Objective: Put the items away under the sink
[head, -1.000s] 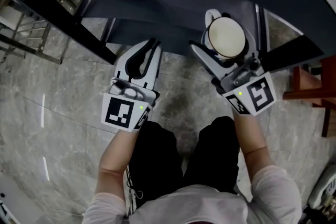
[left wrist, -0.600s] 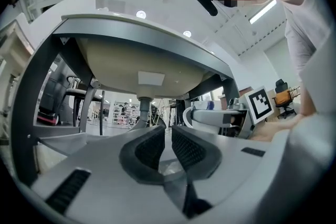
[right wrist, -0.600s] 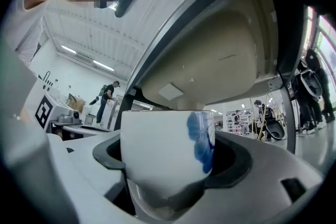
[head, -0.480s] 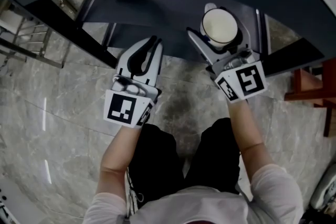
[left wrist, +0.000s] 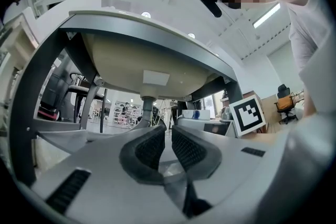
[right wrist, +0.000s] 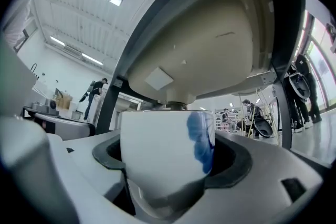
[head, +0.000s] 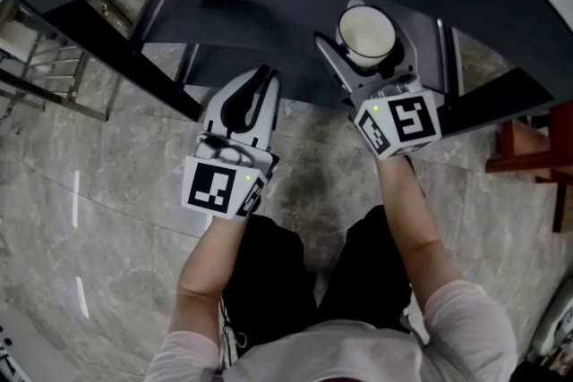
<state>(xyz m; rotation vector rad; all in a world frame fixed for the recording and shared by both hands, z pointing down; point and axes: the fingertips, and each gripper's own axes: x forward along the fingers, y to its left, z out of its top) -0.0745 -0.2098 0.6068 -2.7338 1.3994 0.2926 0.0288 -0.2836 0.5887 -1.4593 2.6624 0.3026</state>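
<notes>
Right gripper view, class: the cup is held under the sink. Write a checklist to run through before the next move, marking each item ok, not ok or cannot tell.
1. Cup gripped by the right tongs: ok, jaws closed on its sides.
2. Cup upright: ok, mouth faces up in the head view.
3. Cup beneath the sink basin: ok.
4. Left tongs empty and apart from the cup: ok, shut on nothing.
5. Cup base touching the dark shelf: cannot tell.
</notes>
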